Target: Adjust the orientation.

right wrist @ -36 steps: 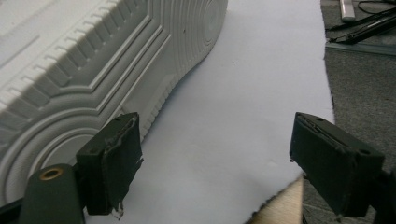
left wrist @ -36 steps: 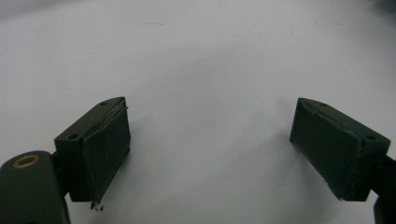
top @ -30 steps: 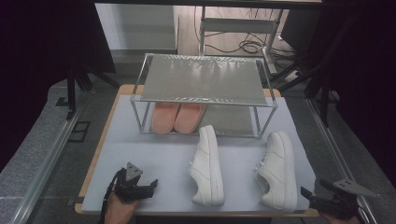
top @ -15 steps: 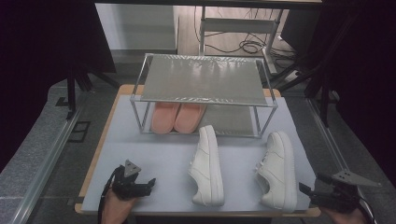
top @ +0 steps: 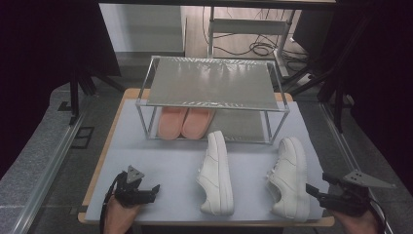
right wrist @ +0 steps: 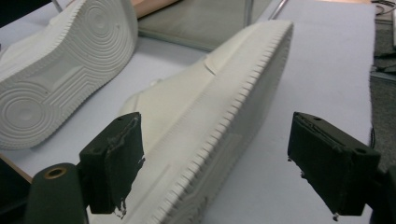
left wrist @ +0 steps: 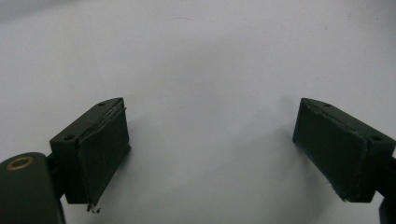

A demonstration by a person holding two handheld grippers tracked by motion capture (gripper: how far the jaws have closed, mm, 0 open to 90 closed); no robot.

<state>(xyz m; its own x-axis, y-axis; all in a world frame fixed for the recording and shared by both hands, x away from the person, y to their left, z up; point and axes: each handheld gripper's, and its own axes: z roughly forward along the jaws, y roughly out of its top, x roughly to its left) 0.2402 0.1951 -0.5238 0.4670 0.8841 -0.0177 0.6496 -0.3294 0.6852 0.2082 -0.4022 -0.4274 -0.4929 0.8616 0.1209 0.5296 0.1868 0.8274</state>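
right gripper view: spread, just-narrowing right gripper (right wrist: 212, 163) straddles white shoe (right wrist: 205, 135); left gripper (left wrist: 212, 154) spread over bare mat.

Dim, soft overhead light; dark surroundings, slight blur, faint shadows.

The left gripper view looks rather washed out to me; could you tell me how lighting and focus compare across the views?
Left gripper view: the pale mat is evenly lit, with soft shadows beside each dark pad. Right gripper view: the white shoe is fairly sharp and the background softer. High view: the rack top shows glare streaks, and the surroundings are very dark.
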